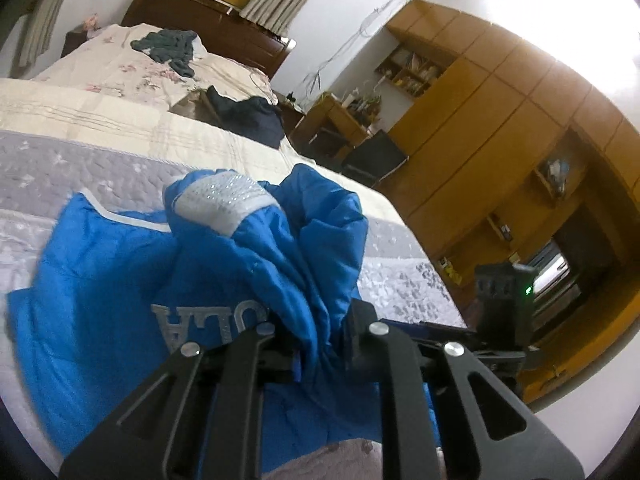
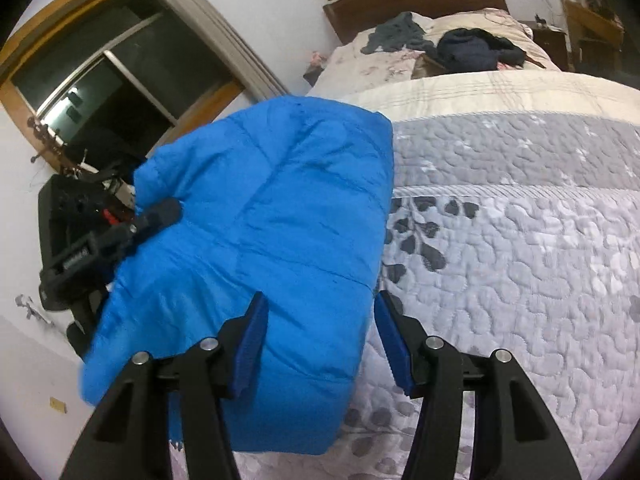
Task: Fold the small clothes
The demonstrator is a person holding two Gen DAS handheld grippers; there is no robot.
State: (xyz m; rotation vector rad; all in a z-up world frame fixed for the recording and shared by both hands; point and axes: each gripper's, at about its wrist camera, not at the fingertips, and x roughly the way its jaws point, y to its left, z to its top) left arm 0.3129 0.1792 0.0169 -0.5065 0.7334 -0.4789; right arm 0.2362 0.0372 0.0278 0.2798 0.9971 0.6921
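1. Left gripper [image 1: 320,354]: jaws clamped on a bunched fold of the blue jacket [image 1: 120,280].
2. Blue jacket: lying on the grey quilted bedspread [image 2: 520,240], partly lifted.
3. Right gripper [image 2: 320,340]: jaws spread wide, straddling the jacket's edge without gripping.

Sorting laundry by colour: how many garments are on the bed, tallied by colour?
Bright blue: 1, the blue jacket, pinched by the left gripper
Dark navy: 1, the navy garment
Grey-green: 1, the grey-green garment
Total: 3
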